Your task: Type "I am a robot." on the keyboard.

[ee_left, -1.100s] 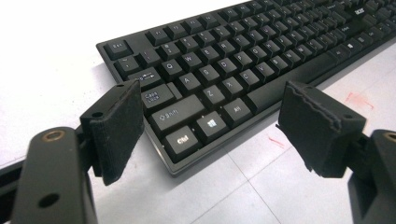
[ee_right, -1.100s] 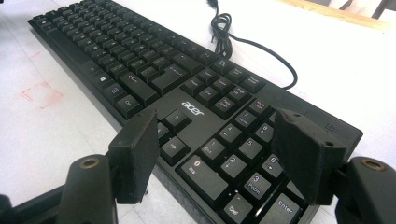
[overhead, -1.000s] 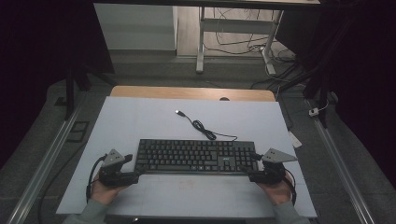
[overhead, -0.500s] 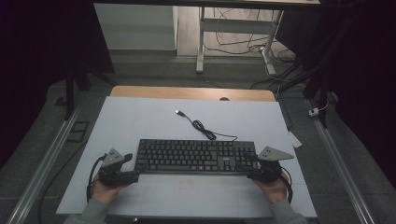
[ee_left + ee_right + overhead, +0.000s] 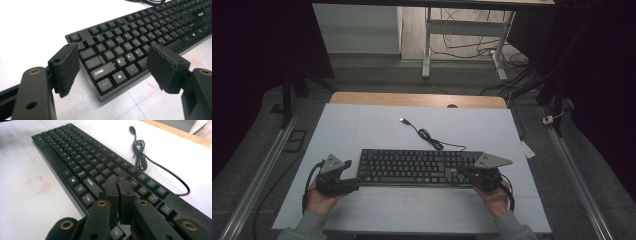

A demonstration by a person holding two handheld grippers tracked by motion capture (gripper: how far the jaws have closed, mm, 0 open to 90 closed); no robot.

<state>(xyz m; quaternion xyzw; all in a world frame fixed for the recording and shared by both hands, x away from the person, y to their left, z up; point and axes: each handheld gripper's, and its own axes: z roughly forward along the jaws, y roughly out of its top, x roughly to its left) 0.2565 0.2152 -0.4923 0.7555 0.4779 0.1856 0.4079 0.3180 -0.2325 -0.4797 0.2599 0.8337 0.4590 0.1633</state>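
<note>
The right gripper (image 5: 117, 182) has just closed its jaws, nothing between them, over the right end of a black keyboard (image 5: 414, 167) near the tabletop's front edge, likely ready to press keys. The left gripper (image 5: 112, 67) hovers open at its left end.

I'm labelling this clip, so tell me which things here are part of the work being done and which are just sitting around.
In the job:
- keyboard
- left gripper, jaws open at the keyboard's left end
- right gripper, jaws just closed, nothing between them, over the keys at the right end

Lying about:
- keyboard's loose cable, unplugged on the table
- floor cables beyond the table
</note>
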